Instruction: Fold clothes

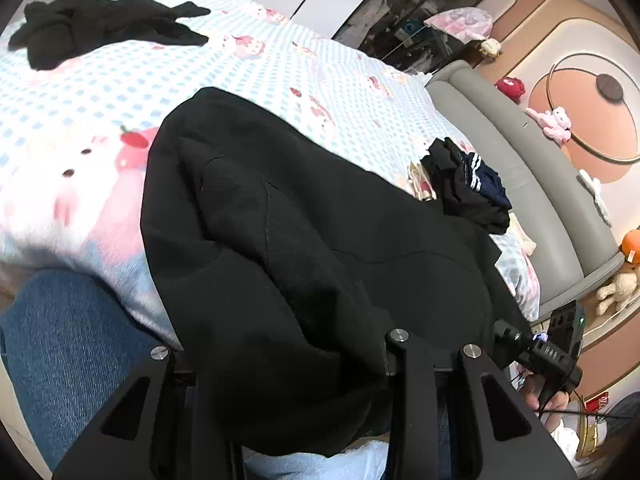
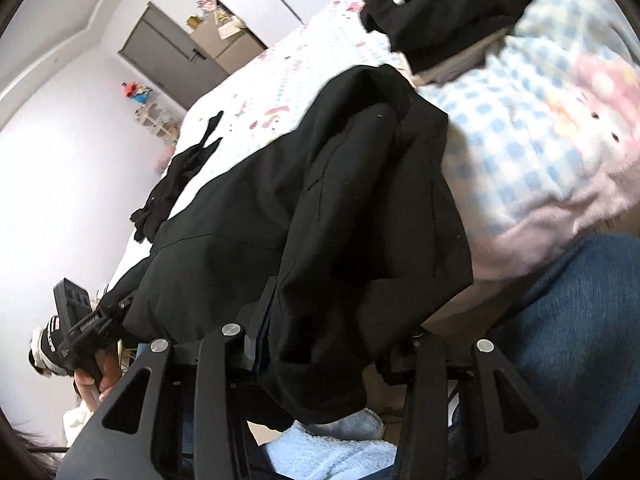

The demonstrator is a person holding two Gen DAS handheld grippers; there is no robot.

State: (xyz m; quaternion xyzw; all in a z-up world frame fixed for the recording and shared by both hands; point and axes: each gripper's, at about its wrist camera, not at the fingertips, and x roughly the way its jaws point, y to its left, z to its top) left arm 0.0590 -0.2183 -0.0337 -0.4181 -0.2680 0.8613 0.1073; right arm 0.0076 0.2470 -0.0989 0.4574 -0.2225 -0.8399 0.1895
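Observation:
A large black garment [image 1: 300, 220] lies over the near edge of the bed and hangs down toward me; in the right wrist view the same garment [image 2: 340, 200] runs in thick folds. My left gripper [image 1: 288, 360] is buried in its bunched hem and appears shut on it, with the fingertips hidden by the cloth. At the other end of the hem, my right gripper [image 2: 328, 344] is likewise covered by fabric and appears shut on it. Each camera also shows the other gripper, held in a hand, at the frame's edge.
The bed has a blue-checked cartoon sheet [image 1: 120, 92]. Loose black clothes [image 1: 100, 24] lie at its far side. A dark pile with a navy striped piece [image 1: 468, 184] sits near the grey padded bed frame [image 1: 520, 168]. A person's jeans-clad leg [image 2: 580, 340] stands against the bed edge.

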